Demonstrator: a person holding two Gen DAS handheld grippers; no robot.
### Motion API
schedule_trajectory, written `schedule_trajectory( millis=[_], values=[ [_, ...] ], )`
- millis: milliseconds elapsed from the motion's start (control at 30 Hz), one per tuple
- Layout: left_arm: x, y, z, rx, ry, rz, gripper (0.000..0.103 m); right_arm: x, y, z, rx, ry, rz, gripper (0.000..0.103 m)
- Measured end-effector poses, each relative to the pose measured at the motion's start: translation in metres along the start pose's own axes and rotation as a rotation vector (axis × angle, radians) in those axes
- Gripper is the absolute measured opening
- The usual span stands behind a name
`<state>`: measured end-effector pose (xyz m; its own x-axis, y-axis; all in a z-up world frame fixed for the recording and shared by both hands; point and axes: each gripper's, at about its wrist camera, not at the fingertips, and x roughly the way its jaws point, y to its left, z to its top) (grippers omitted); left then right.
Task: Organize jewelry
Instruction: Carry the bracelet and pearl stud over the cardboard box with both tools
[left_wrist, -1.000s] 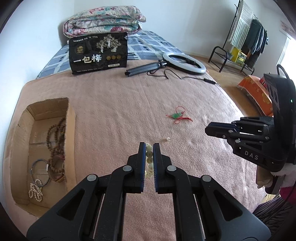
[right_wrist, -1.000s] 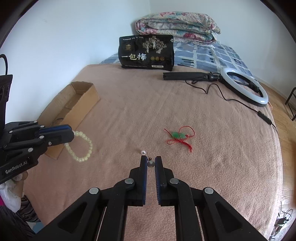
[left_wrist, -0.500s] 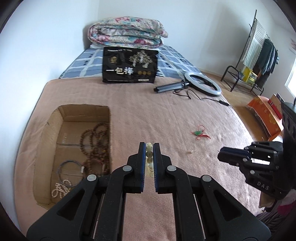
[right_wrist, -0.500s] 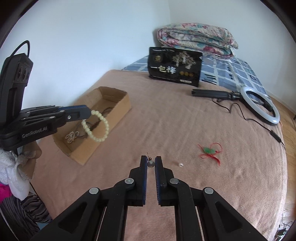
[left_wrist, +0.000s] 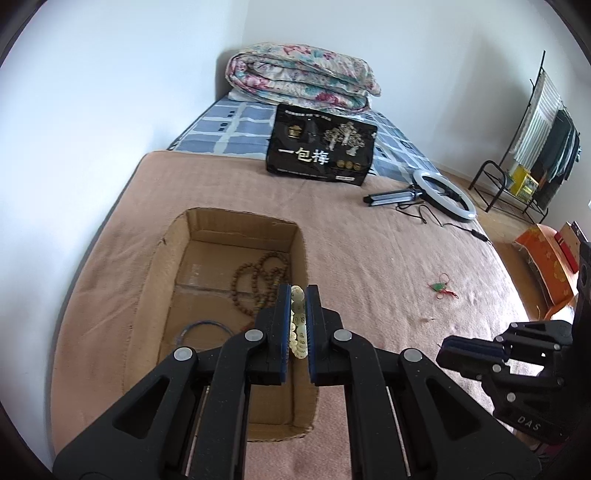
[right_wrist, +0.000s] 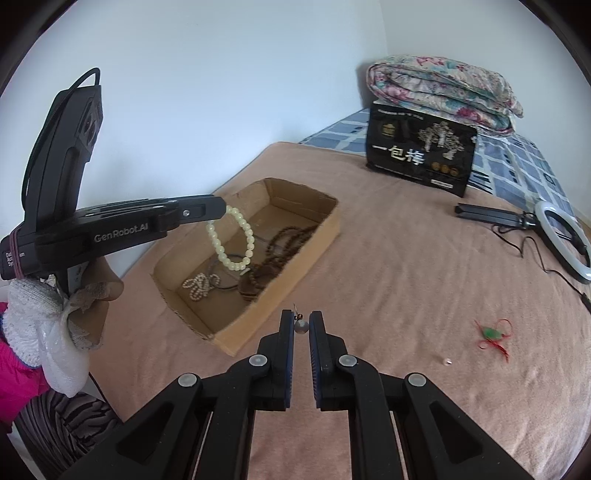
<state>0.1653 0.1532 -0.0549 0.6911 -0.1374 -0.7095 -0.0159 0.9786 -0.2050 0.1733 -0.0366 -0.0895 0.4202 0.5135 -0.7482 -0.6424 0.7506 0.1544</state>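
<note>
Left gripper (right_wrist: 218, 211): we clamp the pale bead bracelet (right_wrist: 231, 240); it now hangs over the cardboard box (left_wrist: 301, 254), where a second ago it hung over bare blanket beside the box.
Left gripper writing: "GenRobot.AI" on its side.
Box: we see brown bead strands (right_wrist: 284, 240), a dark ring and a small pearl piece inside.
Right gripper (right_wrist: 301, 326): fingers pinched on a small grey bead earring (right_wrist: 301, 326), which has come close to the box's near wall.
Meaning: we judge both pieces ready to drop in.
Black bag (right_wrist: 421, 155): "一包梅".
Left behind: red-corded green charm (right_wrist: 493, 334) and one loose bead on the blanket.
</note>
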Motion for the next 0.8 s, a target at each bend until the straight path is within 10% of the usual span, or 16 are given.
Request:
schedule_trajectory(
  millis=[800],
  values=[
    [0.028, 0.069, 0.004, -0.094, 0.031, 0.075, 0.005, 0.076, 0.057, 0.015, -0.019, 0.081, 0.114, 0.006]
  ],
)
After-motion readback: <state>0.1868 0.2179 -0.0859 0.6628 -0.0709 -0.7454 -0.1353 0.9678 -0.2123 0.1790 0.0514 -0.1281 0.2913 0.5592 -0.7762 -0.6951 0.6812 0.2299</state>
